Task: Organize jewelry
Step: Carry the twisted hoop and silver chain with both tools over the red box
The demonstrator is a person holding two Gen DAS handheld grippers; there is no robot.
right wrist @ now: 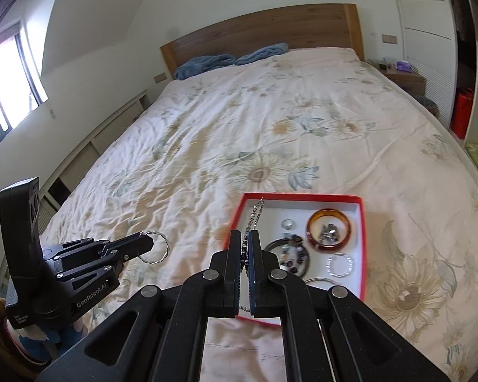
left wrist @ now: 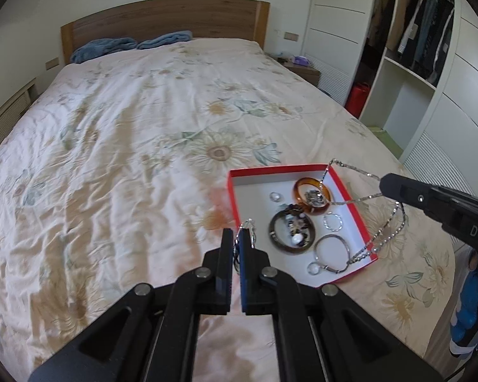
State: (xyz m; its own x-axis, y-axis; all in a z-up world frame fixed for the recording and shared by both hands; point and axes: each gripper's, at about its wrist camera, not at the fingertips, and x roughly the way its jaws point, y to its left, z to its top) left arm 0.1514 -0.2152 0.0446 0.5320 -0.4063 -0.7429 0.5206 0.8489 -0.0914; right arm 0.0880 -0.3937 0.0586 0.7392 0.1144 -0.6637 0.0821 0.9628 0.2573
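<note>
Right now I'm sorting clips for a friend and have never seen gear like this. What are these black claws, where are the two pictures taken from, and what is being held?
These are two hand-held grippers, one in each of a person's hands, with no robot arm behind them. Each carries a wide-angle camera looking along its two fingers, so each picture is one gripper's own view.

Both look over a bed with a floral bedspread. On it sits a shallow red box holding an amber bangle, a dark bangle, silver rings and a keyring.

The left gripper is shut on a twisted silver hoop, seen best from the right camera. The right gripper is shut on a silver chain, which drapes over the box's edge.
</note>
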